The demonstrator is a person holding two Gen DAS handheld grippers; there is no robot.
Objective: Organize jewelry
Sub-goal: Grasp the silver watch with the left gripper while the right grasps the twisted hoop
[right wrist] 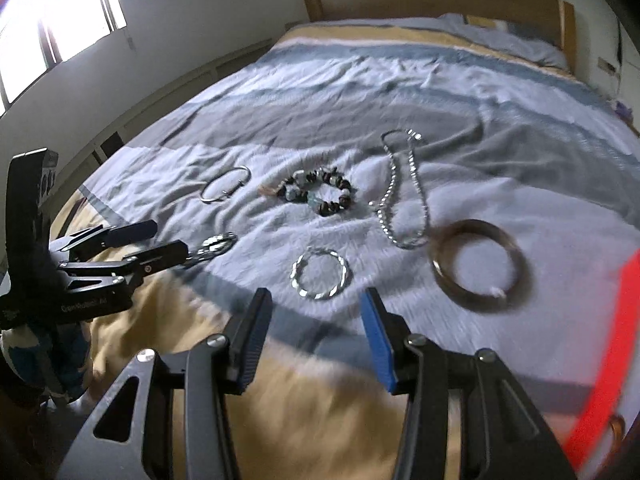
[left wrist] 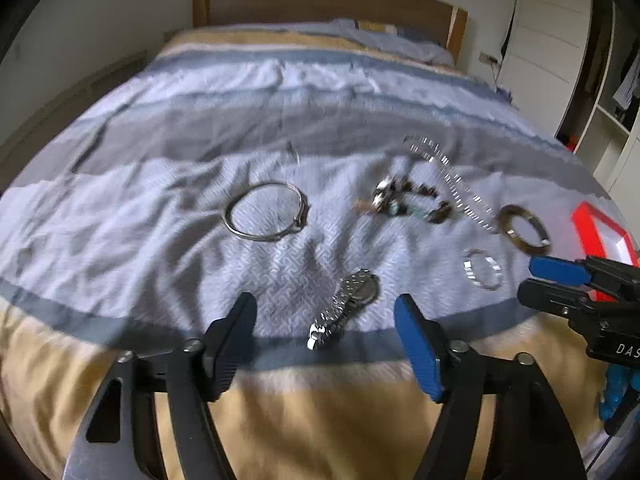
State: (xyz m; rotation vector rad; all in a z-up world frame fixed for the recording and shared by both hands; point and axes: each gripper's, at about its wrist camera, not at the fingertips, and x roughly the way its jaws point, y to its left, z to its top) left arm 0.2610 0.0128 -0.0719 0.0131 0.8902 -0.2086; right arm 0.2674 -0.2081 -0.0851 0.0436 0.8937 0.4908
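Note:
Jewelry lies spread on the bed. My left gripper [left wrist: 325,322] is open, with a metal watch [left wrist: 346,307] on the blanket between its fingers. My right gripper [right wrist: 316,318] is open and empty just short of a twisted silver bangle [right wrist: 321,273], which also shows in the left wrist view [left wrist: 483,269]. A thin silver hoop bangle [left wrist: 265,212], a beaded bracelet [right wrist: 318,191], a silver chain necklace [right wrist: 404,188] and a brown bangle [right wrist: 478,265] lie farther out. A red jewelry box [left wrist: 600,236] sits at the right.
The bed's blanket [left wrist: 280,112] is wrinkled, striped blue, grey and tan. A wooden headboard [left wrist: 320,0] is at the far end. A white wardrobe [left wrist: 552,32] stands at the right, a window [right wrist: 60,20] at the left.

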